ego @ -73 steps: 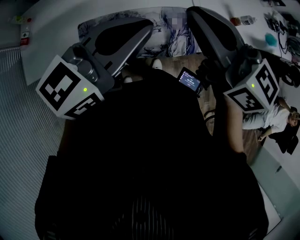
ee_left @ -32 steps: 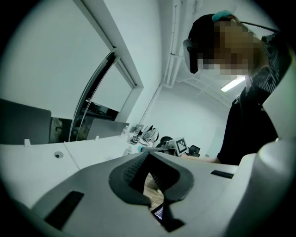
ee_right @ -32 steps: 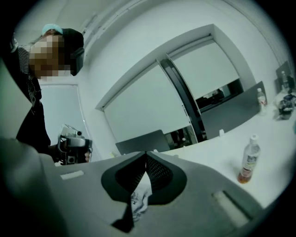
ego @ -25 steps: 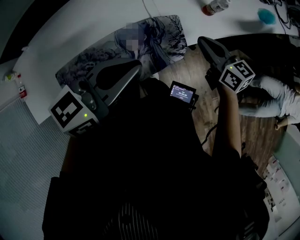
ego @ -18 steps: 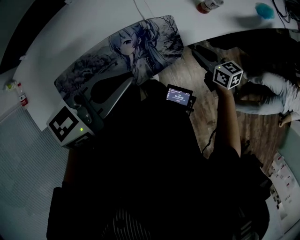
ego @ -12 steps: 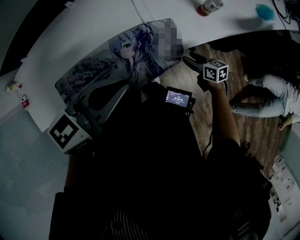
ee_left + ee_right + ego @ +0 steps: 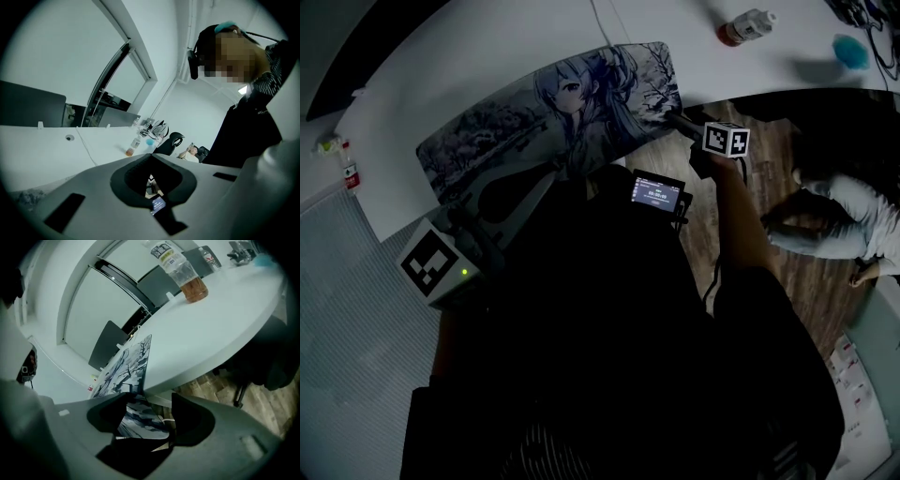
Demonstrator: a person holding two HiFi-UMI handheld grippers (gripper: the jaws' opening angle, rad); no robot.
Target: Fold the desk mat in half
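Note:
The desk mat (image 7: pixel 534 122), printed with a grey-blue anime figure, lies flat along the near edge of the white table (image 7: pixel 487 56). My right gripper (image 7: pixel 675 119) is at the mat's right near corner. In the right gripper view its jaws (image 7: pixel 149 397) are opening, and the mat's overhanging edge (image 7: pixel 140 420) hangs between them without being pressed. My left gripper (image 7: pixel 551 173) hovers near the middle of the mat's near edge. Its fingertips (image 7: pixel 150 157) meet, with nothing between them.
A bottle of brown drink (image 7: pixel 748 25) lies on the table beyond the mat's right end, with a blue object (image 7: pixel 851 52) further right. A small lit screen (image 7: pixel 656 192) sits at my chest. A person (image 7: pixel 844 225) sits on the wooden floor at right.
My right gripper has come leftward from over the floor to the mat's right near corner. The left gripper has stayed by the mat's near edge.

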